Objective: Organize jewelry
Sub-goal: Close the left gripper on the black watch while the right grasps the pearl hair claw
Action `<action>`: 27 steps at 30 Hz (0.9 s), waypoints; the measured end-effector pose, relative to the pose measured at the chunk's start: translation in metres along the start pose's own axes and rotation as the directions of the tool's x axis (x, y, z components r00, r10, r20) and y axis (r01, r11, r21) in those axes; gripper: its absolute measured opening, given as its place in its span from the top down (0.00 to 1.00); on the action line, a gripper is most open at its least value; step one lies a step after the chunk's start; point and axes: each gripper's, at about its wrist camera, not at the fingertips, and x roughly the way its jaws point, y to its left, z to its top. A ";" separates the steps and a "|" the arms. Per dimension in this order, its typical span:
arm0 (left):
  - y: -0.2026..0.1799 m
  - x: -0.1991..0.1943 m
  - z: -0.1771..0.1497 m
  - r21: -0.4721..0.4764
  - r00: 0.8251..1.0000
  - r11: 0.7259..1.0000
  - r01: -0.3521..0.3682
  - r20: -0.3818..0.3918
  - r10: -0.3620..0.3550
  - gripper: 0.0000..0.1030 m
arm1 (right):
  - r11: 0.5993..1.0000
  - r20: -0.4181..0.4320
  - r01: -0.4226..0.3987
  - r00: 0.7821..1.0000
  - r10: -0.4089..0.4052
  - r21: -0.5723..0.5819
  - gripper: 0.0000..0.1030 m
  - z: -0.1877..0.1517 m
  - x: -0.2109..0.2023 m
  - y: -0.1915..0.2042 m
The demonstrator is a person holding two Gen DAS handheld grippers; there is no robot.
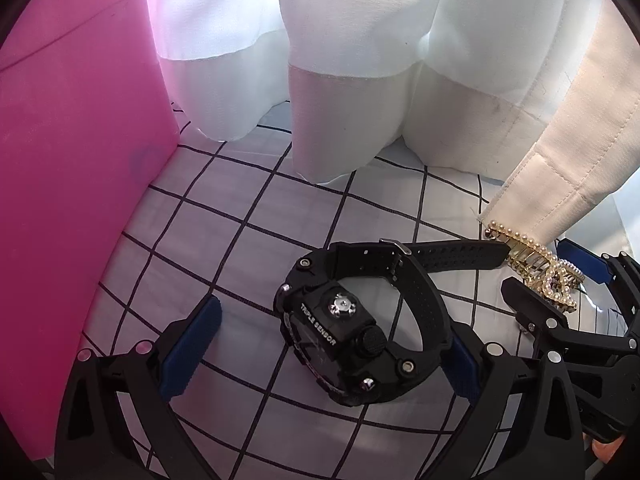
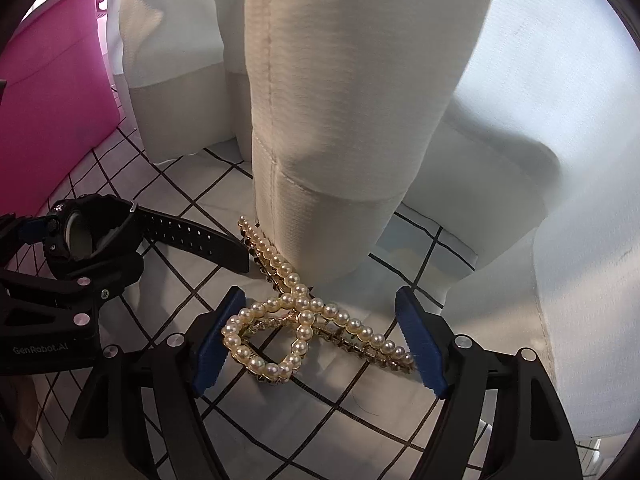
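A black digital watch [image 1: 352,344] lies on its side on the checked cloth, between the fingers of my left gripper [image 1: 324,354], which is open; its right pad touches the case. It also shows in the right wrist view [image 2: 92,236], strap stretched right. A gold pearl hair claw [image 2: 300,320] lies on the cloth between the open fingers of my right gripper [image 2: 320,340], its left pad against the pearls. The claw also shows in the left wrist view [image 1: 536,268], at the strap's tip.
White curtain folds [image 2: 340,120] hang down to the cloth just behind the claw and watch [image 1: 340,100]. A pink box [image 1: 72,160] stands at the left, also in the right wrist view [image 2: 52,92]. The white cloth with black grid lines [image 1: 240,248] covers the table.
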 end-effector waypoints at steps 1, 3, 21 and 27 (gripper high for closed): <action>0.000 0.001 0.001 0.001 1.000 1.000 -0.006 0.004 0.006 0.06 | 1.000 0.002 -0.010 1.000 0.010 0.018 0.28 0.001 0.002 -0.004; -0.003 0.003 0.001 0.017 1.000 1.000 -0.026 0.012 0.026 0.06 | 0.998 0.009 -0.035 0.999 0.035 0.055 0.27 0.002 0.006 -0.010; -0.019 -0.018 -0.021 0.086 0.996 0.996 -0.007 0.090 -0.001 0.37 | 0.987 0.083 -0.037 0.996 0.024 0.157 0.48 -0.043 -0.022 -0.017; -0.012 -0.023 -0.026 0.063 0.997 0.998 0.011 0.082 -0.016 0.38 | 0.980 0.095 -0.035 0.995 0.017 0.196 0.49 -0.050 -0.035 -0.023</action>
